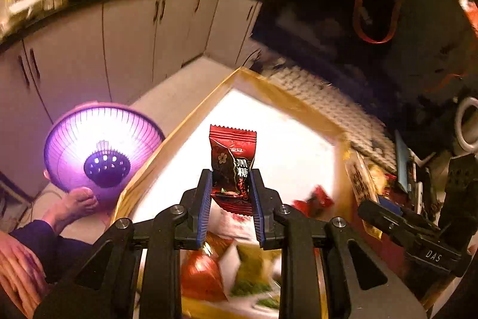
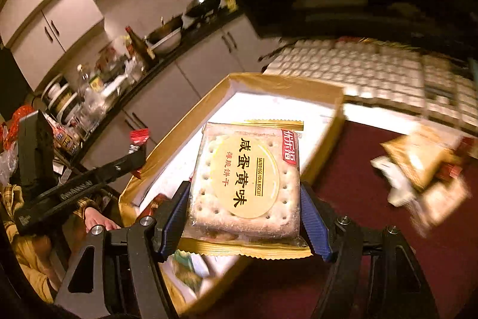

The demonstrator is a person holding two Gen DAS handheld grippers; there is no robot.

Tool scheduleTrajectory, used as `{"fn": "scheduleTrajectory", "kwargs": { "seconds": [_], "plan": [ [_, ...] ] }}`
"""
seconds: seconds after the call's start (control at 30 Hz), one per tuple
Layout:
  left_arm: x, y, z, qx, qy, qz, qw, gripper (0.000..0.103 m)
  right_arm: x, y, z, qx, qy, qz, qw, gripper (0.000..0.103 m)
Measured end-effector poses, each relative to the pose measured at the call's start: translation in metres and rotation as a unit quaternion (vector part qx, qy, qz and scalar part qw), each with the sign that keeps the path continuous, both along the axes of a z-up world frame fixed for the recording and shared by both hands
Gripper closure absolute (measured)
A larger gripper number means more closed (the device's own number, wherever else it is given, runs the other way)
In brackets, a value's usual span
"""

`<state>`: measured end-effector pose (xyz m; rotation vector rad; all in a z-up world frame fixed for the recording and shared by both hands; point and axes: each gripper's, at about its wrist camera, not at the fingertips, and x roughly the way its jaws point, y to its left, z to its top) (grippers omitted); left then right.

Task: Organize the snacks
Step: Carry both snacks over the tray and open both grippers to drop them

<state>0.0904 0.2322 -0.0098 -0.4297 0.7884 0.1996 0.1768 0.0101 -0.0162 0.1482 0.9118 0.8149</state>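
1. The landmark is the gold-rimmed box [image 1: 179, 127], open-topped with a bright white floor; every place below is told against it.
2. The left gripper [image 1: 230, 193] is clamped on a small dark-red candy packet [image 1: 231, 160], its blue pads pressing the packet's two sides. The packet stands upright above the box's white floor, near its middle, as seen from the left wrist.
3. The right gripper [image 2: 245, 214] holds a salted egg yolk biscuit pack [image 2: 248, 178] between widely spread jaws; the pads bear on the pack's left and right edges. The pack hangs flat-faced over the box [image 2: 286, 82], toward its near part.
4. Inside the box's near end lie a few packets already, red and green-white ones [image 1: 227, 274], blurred so their kind is unclear. More loose snacks [image 2: 424, 169] lie outside the box on the dark red tabletop, to its right in the right wrist view.
5. Judged step: both items are being carried over the box for placing; sorting is partly done, since snacks remain outside.
6. The next move likely calls for lowering each item onto a bare part of the white floor, beside the packets already there, then releasing. The wide biscuit pack needs a flat patch; the small candy could topple or slip among the others.
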Motion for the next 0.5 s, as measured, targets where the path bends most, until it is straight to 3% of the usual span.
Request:
{"fn": "scheduleTrajectory", "kwargs": {
  "seconds": [0.07, 0.3, 0.4, 0.5],
  "plan": [
    [0.010, 0.006, -0.010, -0.001, 0.019, 0.003, 0.9998, 0.081, 0.014, 0.019, -0.007, -0.014, 0.009, -0.001, 1.000, 0.032],
    [0.032, -0.005, -0.039, 0.048, 0.099, -0.028, 0.9935, 0.081, 0.039, 0.057, -0.028, -0.060, 0.026, -0.004, 0.998, 0.032],
    [0.030, -0.006, -0.045, 0.045, 0.108, -0.033, 0.9926, 0.080, 0.038, 0.059, -0.030, -0.075, 0.015, -0.004, 0.997, 0.032],
    [0.028, -0.005, -0.047, 0.032, 0.111, -0.030, 0.9929, 0.067, 0.036, 0.061, -0.028, -0.076, 0.011, -0.003, 0.997, 0.031]
  ]
}}
